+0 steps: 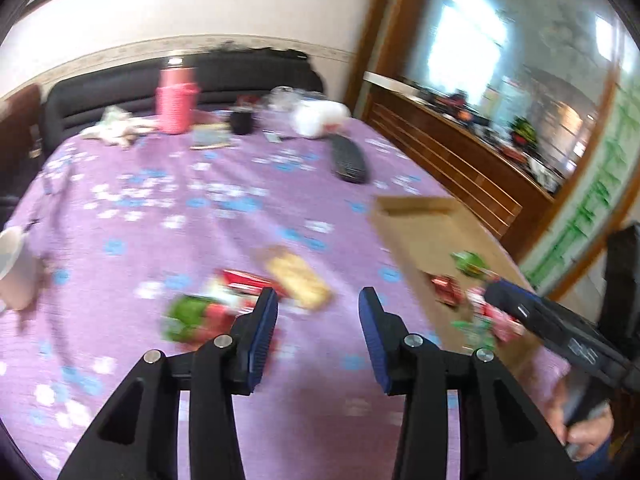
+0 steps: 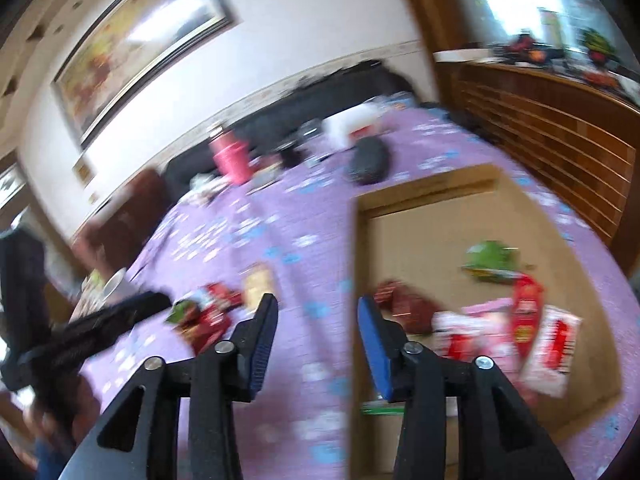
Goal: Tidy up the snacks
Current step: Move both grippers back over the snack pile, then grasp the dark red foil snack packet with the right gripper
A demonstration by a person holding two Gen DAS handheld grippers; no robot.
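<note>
Both the left gripper (image 1: 318, 300) and right gripper (image 2: 318, 308) hover with jaws spread and empty above the purple-clothed counter (image 1: 160, 208), loose snack packets (image 1: 248, 292) lying just ahead of the left one, more snacks (image 2: 500, 320) inside the cardboard box (image 2: 424, 232) alongside.

free: purple tablecloth (image 1: 168, 200) centre | obstacles: cardboard box (image 2: 420, 216) wall, remote (image 1: 348, 158)

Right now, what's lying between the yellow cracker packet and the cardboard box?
Nothing but bare purple tablecloth separates the cracker packet from the cardboard box wall. The left wrist view shows it best, though blurred.
</note>
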